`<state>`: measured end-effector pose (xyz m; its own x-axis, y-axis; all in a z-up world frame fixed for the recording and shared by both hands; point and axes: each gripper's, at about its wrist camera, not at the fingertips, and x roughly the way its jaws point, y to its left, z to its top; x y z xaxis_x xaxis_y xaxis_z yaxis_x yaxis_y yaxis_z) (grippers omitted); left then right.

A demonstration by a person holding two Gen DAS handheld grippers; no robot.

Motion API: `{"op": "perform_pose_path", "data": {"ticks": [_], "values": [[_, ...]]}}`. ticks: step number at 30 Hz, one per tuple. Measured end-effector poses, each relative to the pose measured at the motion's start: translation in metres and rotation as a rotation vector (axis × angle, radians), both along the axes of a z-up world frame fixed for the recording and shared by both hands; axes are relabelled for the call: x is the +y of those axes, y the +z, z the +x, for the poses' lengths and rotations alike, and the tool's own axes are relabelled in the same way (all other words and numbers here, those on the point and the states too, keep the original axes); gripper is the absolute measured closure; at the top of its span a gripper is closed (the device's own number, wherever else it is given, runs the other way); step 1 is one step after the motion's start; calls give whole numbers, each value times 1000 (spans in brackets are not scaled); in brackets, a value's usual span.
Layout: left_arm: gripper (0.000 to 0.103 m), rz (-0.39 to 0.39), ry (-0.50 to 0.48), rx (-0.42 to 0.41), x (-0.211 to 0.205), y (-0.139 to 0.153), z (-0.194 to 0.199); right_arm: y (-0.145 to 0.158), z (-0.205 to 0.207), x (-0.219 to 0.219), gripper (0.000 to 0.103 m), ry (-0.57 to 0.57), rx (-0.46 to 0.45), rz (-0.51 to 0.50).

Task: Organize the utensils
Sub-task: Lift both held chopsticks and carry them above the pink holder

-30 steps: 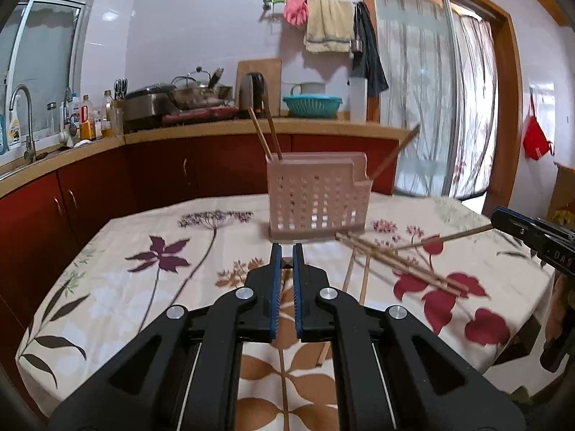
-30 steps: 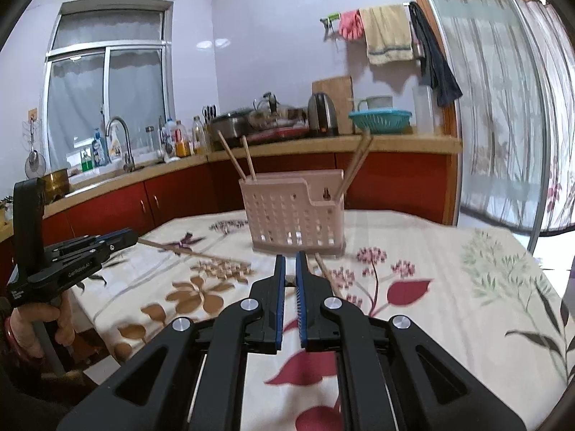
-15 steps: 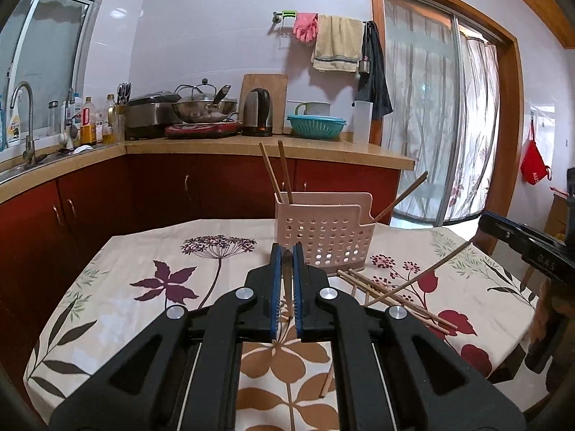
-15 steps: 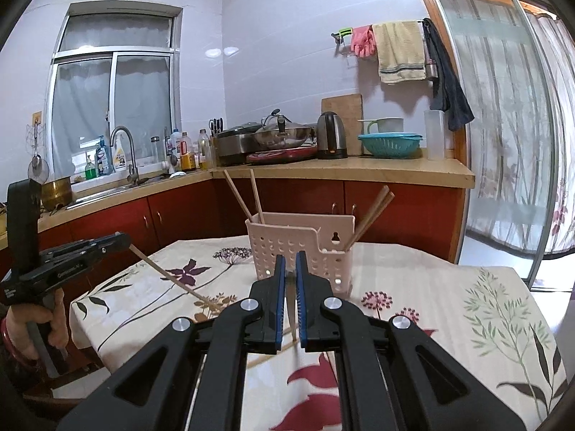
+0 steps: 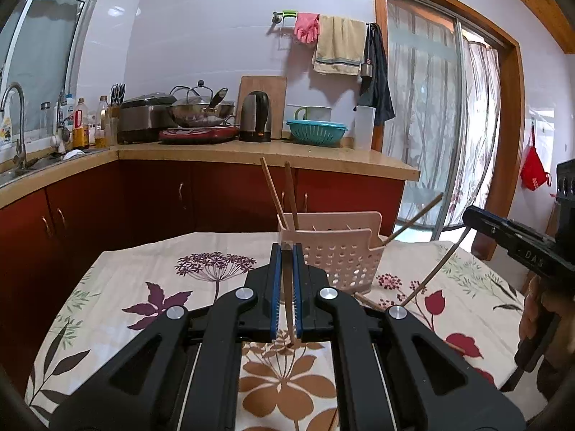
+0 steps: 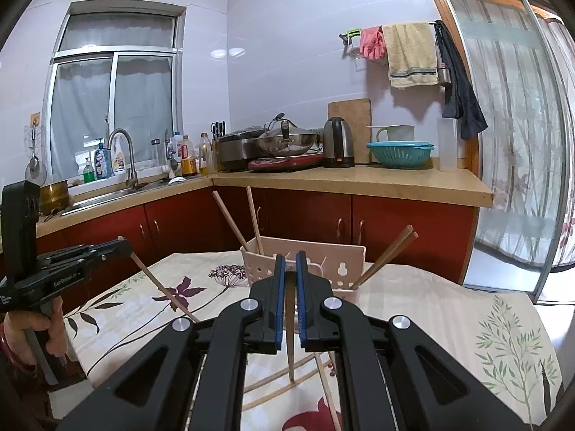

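Each hand-held gripper is clamped on one chopstick: the left hand-held gripper [image 5: 286, 287] holds its chopstick [image 5: 289, 319] and the right hand-held gripper [image 6: 291, 296] its own [image 6: 289, 337], both hanging tip-down (near-vertical). The pink basket [image 5: 341, 255] stands directly ahead of both, the right seemingly nearer.

The pink holder [image 6: 305, 269] is sitting mid-counter [image 5: 151, 287], and the chopsticks already in it are sticking out: two [image 6: 239, 224] leaning up-left, two [image 6: 390, 256] slanting out right, so the gap over its middle is staying clear. Loose chopsticks [image 6: 323, 377] are cluttering the cloth in front of it. Both tongs, left [image 5: 286, 287] and right [image 6: 290, 294], are each carrying a stick pointing down, taking up airspace. The counter's left side is lying bare.
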<state>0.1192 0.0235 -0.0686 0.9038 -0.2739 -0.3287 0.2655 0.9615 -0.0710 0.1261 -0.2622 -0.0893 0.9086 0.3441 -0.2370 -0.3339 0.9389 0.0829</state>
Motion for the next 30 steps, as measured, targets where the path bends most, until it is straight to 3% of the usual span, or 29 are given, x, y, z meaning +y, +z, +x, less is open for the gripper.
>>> {"op": "perform_pose_path", "data": {"ticks": [10,21,30], "values": [[96,-32,-37,-13,-2,28,10,28,7,-4,96,24,-14,45],[96,-46,-116,-146,-31,93,30,83,22,-12,96,60,-124,70],[96,-7,-125,-239,-59,122,66,109,59,-19,96,66,-167,73]]}}
